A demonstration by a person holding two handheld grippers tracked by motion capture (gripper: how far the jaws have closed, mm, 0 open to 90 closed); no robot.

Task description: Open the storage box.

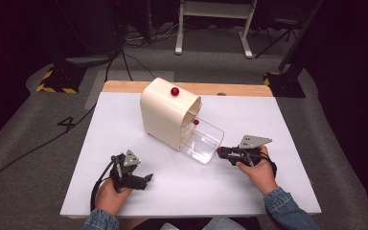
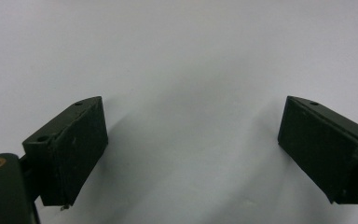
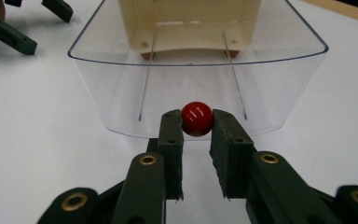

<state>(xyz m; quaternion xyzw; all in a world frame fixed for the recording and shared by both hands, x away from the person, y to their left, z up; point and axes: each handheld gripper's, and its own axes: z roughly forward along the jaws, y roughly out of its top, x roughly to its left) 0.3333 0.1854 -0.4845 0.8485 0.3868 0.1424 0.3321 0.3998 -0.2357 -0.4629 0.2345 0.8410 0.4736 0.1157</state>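
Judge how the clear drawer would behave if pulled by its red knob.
The drawer looks thin and clear, so probably light and slightly flexible. The knob is round and glossy, so it may slip between the right gripper's fingers. The cream box might shift.

White table top (image 1: 124, 124) with a bare wooden strip (image 1: 249, 89) along its far edge, standing on grey carpet (image 1: 24, 143); a painted "4" (image 1: 69, 122) marks the carpet to the left. Black cables (image 1: 124, 57) trail across the floor toward dark stands, two with yellow-black hazard tape (image 1: 52, 88) at the base. White desk frame legs (image 1: 211, 28) at the back; surroundings dark, light falling mainly on the table
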